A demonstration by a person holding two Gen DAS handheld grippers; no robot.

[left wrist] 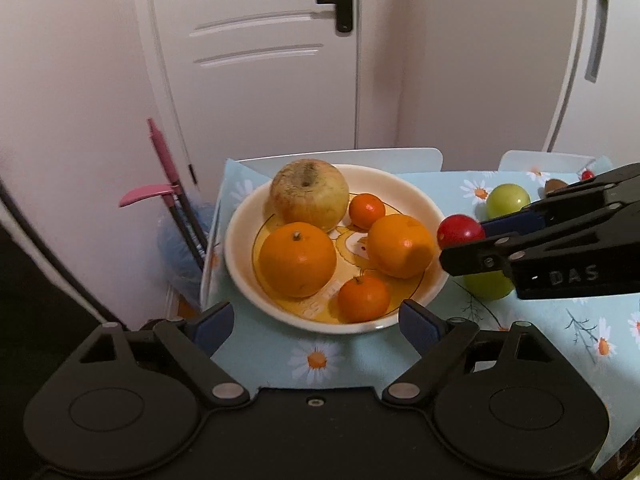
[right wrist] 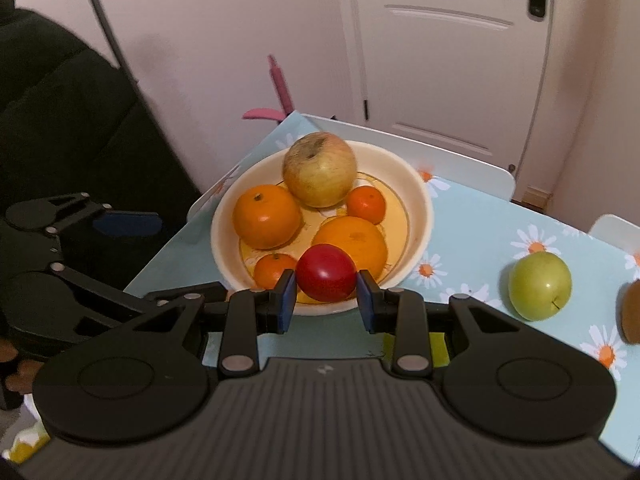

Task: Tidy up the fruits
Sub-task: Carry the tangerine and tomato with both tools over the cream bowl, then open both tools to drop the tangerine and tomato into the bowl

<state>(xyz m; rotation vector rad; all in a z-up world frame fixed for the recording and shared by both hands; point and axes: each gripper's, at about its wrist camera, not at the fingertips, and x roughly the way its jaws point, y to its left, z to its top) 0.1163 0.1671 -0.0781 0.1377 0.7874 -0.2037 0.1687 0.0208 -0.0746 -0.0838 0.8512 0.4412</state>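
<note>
red fruit [right wrist: 326,278] between right gripper [right wrist: 326,294] fingers, roundish

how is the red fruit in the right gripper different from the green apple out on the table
The red fruit is deep red; the green apple is pale yellow-green. The red fruit looks smaller than the green apple. The red fruit is held between the right gripper jaws at the bowl rim, while the green apple rests on the tablecloth, outside the bowl. Both are round and glossy.
</note>
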